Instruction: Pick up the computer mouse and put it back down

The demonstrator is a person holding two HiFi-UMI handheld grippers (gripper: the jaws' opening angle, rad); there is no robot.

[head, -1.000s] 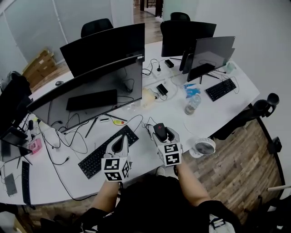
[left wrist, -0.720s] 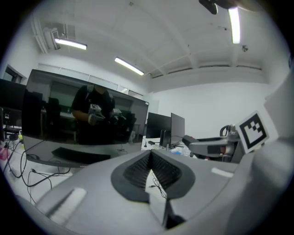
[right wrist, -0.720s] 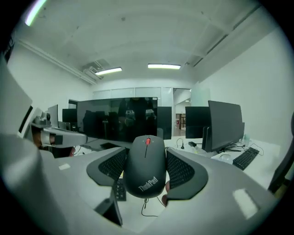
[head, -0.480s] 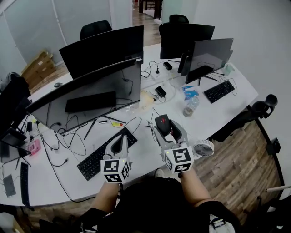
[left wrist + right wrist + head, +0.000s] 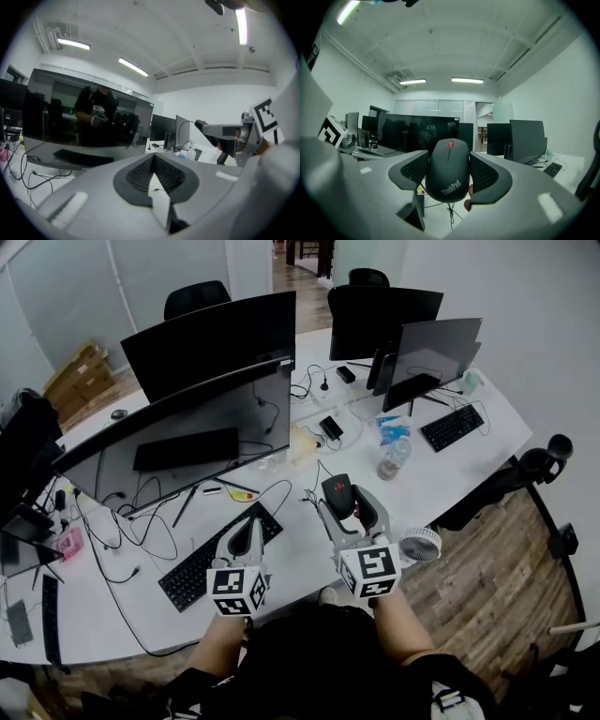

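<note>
The black computer mouse (image 5: pixel 337 492) with a red scroll wheel is held off the white desk (image 5: pixel 441 474), clamped between the jaws of my right gripper (image 5: pixel 343 502). In the right gripper view the mouse (image 5: pixel 449 168) fills the gap between the pads, nose pointing away, and my right gripper (image 5: pixel 450 177) is shut on its sides. My left gripper (image 5: pixel 250 530) hovers over the right end of a black keyboard (image 5: pixel 202 562). Seen in its own view, the left gripper (image 5: pixel 153 176) has its pads together with nothing between them.
A small white fan (image 5: pixel 419 546) stands by the desk's front edge, right of my right gripper. A water bottle (image 5: pixel 394 458) stands beyond it. A wide dark monitor (image 5: pixel 187 432) and loose cables (image 5: pixel 141 521) lie behind the keyboard. More monitors and a second keyboard (image 5: pixel 454 427) are farther back.
My right gripper has lifted the mouse off the desk and tilted it upward, drifting slightly right. The left gripper has stayed where it was.
</note>
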